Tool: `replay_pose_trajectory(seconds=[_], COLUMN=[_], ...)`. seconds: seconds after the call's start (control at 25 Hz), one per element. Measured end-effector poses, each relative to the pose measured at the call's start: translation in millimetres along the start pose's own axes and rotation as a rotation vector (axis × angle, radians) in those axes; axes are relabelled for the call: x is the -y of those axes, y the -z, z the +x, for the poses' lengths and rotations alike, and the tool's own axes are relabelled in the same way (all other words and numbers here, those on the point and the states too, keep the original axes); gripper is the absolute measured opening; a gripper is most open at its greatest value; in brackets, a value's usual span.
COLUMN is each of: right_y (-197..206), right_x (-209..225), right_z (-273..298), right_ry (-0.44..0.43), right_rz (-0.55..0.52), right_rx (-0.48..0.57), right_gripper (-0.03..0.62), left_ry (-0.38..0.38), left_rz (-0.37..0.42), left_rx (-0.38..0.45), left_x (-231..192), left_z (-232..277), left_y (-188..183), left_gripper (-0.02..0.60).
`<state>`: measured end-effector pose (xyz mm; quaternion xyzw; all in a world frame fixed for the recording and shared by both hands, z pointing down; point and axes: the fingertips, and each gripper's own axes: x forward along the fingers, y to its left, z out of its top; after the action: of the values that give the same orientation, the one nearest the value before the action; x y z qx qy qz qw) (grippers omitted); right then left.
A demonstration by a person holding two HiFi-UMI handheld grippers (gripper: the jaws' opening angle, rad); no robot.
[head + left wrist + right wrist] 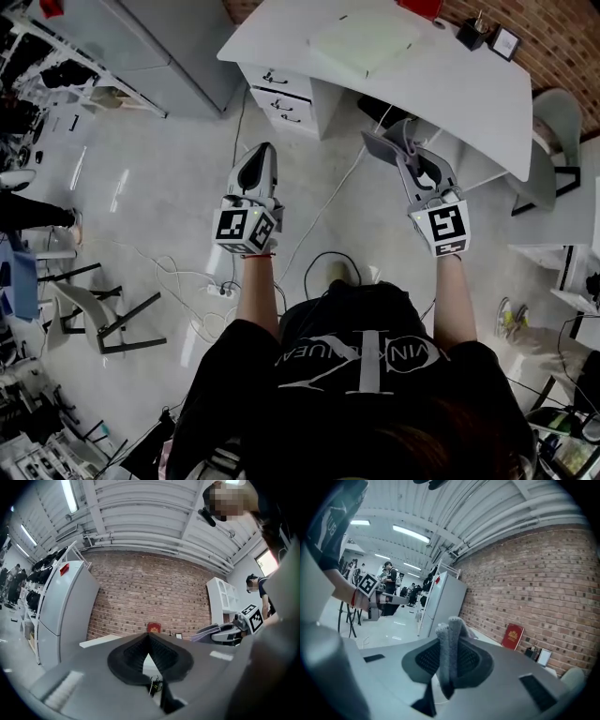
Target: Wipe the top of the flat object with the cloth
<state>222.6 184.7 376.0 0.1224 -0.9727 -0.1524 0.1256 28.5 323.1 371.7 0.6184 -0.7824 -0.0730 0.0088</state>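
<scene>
Right gripper (405, 148) fingers clamped on the grey cloth (450, 648), held short of the surface (469, 89) so wiping seems not yet begun; left gripper (264, 155) fingers pressed together, empty; pale flat object (361, 42) lies on that surface.

Glossy pale floor (159, 178) with loose cables (178, 277), white desk (469, 89) over a drawer unit (281, 98), grey chair (555, 141), red brick wall (150, 597), tall white refrigerator (65, 606), ribbed white ceiling (140, 513), tube lights (70, 496).
</scene>
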Motion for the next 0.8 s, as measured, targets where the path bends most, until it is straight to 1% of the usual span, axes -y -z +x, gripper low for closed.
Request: replay_pose_trajectory(seconds=[0.12,0.24,0.4,0.52,0.68,0.8], right_y=[-0.5,-0.1,0.2,3.4,4.8,3.9], right_x=[4.0,9.4,24.5,33.4,53.5,73.9], right_z=[10.8,18.0,34.2,51.0,79.6,103.7], right_ry=[0.03,0.052,0.077,0.086,0.082,0.077], right_rz=[0.014,0.066,0.089,0.108,0.115,0.118], right_rx=[0.002,0.009,0.009,0.011,0.023,0.023], right_gripper=[0.058,0.058,0.058,0.058,0.058,0.058], left_ry=[0.008,0.01,0.034,0.024,0.012,0.021], left_rz=[-0.005,-0.018,-0.009,-0.015,-0.019,-0.02], left_rx=[0.004,-0.004,-0.02,-0.023,-0.005,-0.003], left_x=[-15.2,-25.1,-34.7,-50.6,-71.5,-80.0], left_z=[8.2,12.7,26.6,36.4,64.5,94.6], left_y=[0.7,3.7,6.5,10.1,9.6,9.1], left_gripper=[0.011,0.011,0.011,0.011,0.011,0.011])
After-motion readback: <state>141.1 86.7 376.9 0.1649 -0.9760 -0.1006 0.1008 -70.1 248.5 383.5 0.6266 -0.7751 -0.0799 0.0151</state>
